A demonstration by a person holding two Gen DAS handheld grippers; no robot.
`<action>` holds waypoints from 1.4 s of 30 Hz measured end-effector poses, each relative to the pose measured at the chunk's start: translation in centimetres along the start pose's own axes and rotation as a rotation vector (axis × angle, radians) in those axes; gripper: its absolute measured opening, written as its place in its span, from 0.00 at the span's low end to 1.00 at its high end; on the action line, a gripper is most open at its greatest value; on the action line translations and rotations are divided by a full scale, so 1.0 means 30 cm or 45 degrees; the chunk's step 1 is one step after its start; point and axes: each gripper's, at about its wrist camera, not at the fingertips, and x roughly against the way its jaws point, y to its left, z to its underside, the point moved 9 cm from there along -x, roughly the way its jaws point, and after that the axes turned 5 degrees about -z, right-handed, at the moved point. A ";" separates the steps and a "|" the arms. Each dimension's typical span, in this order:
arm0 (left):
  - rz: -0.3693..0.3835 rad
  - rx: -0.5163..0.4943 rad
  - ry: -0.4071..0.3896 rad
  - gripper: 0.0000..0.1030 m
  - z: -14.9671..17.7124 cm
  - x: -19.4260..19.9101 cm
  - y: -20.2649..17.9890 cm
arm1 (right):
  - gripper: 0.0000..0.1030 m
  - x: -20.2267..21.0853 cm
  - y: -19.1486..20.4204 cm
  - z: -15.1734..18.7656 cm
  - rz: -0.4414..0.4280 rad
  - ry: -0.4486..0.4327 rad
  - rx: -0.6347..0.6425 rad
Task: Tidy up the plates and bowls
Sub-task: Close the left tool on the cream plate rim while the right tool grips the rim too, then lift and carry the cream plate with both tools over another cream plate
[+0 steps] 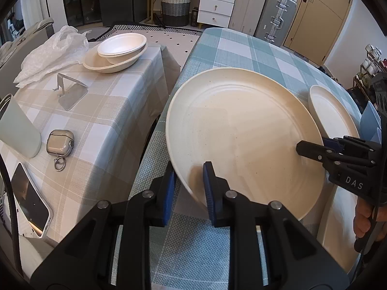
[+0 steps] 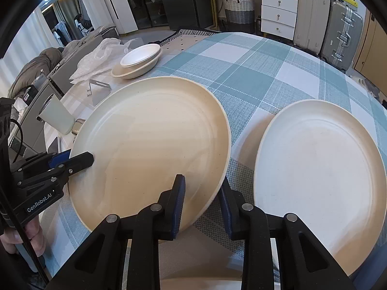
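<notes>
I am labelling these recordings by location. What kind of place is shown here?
Most likely a lived-in home, a dining or living area: a checked tablecloth, a white drawer unit with suitcases beside it, and a woven laundry basket.

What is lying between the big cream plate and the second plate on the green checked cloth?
Nothing: in the right wrist view only bare checked tablecloth shows between the big cream plate and the second plate.

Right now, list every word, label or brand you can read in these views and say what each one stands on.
"DAS": white letters on the black body of the right gripper, seen from the left wrist; any further letters are cut off.
"GenRobot.AI": white print on the black body of the left gripper, seen from the right wrist.
The yellow tags on the silver suitcase are too small to read.
</notes>
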 end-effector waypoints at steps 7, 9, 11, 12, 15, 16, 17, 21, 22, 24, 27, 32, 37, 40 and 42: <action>-0.001 0.003 -0.003 0.19 0.006 0.013 0.010 | 0.27 0.000 0.005 0.001 -0.002 0.001 0.004; -0.011 0.000 -0.008 0.19 0.007 0.022 0.011 | 0.27 0.001 0.008 0.003 -0.005 0.000 0.006; -0.015 -0.003 -0.015 0.19 0.009 0.032 0.013 | 0.27 0.004 0.013 0.006 -0.005 -0.003 0.008; -0.016 -0.003 -0.018 0.19 0.010 0.036 0.016 | 0.27 0.006 0.015 0.007 -0.006 -0.005 0.008; -0.021 -0.006 -0.029 0.19 0.011 0.052 0.017 | 0.27 0.014 0.019 0.009 -0.008 -0.013 0.010; -0.022 -0.008 -0.032 0.19 0.012 0.057 0.017 | 0.27 0.017 0.022 0.010 -0.008 -0.015 0.011; -0.023 -0.009 -0.036 0.19 0.013 0.062 0.016 | 0.27 0.021 0.024 0.010 -0.008 -0.019 0.013; -0.022 -0.007 -0.048 0.19 0.013 0.088 0.012 | 0.27 0.040 0.031 0.012 -0.007 -0.033 0.018; -0.023 -0.007 -0.053 0.19 0.012 0.094 0.009 | 0.27 0.045 0.033 0.012 -0.005 -0.035 0.020; -0.023 -0.010 -0.061 0.19 0.011 0.108 0.006 | 0.27 0.057 0.036 0.013 -0.003 -0.045 0.024; -0.023 -0.014 -0.074 0.19 0.012 0.130 -0.004 | 0.27 0.080 0.039 0.015 0.000 -0.061 0.026; -0.020 -0.023 -0.098 0.19 0.014 0.176 -0.023 | 0.27 0.120 0.044 0.022 0.003 -0.084 0.027; -0.016 -0.034 -0.128 0.19 0.018 0.234 -0.039 | 0.27 0.174 0.050 0.035 0.008 -0.112 0.028; -0.013 -0.040 -0.146 0.19 0.023 0.270 -0.051 | 0.27 0.207 0.056 0.047 0.009 -0.129 0.026; -0.011 -0.045 -0.156 0.19 0.031 0.294 -0.059 | 0.27 0.230 0.060 0.056 0.012 -0.140 0.026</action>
